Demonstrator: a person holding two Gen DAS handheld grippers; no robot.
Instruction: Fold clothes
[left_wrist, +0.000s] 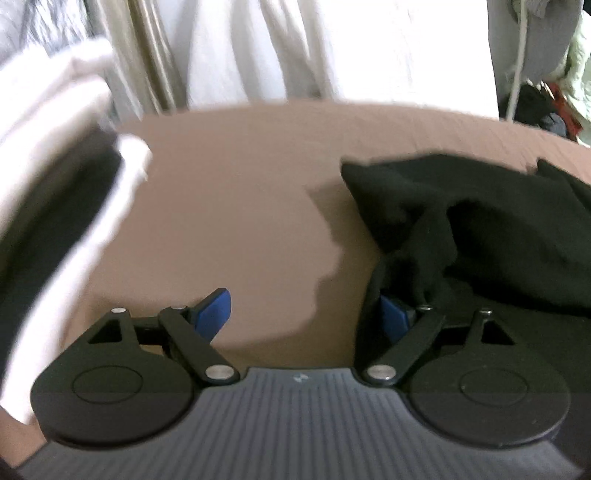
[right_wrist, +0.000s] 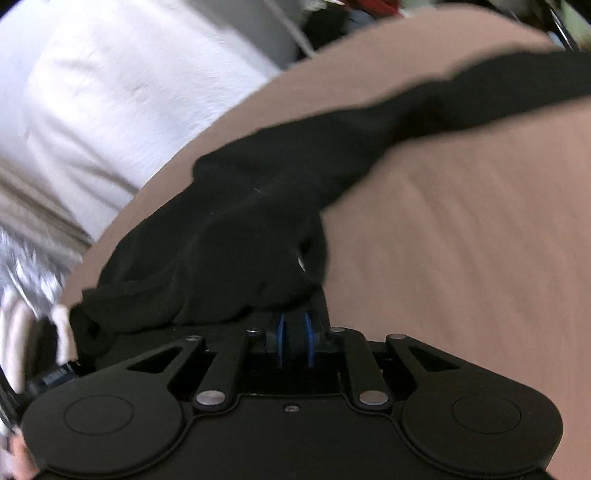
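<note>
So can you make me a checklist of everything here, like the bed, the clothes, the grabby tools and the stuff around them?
Surface: brown sheet, mostly bare.
Job's things: black garment, crumpled, not folded.
Clutter: nothing seen on the sheet.
Grippers: left tool open, its right blue finger under a fold of the garment; right tool shut on the garment, black cloth between its blue fingers.
Cables: white cord hanging in the background.
Surroundings: white cloth behind the bed; mixed pile of clothes at far right; white sleeve of the person at left, blurred.

surface: brown bed sheet (left_wrist: 240, 184) | on it: black garment (left_wrist: 480, 221)
</note>
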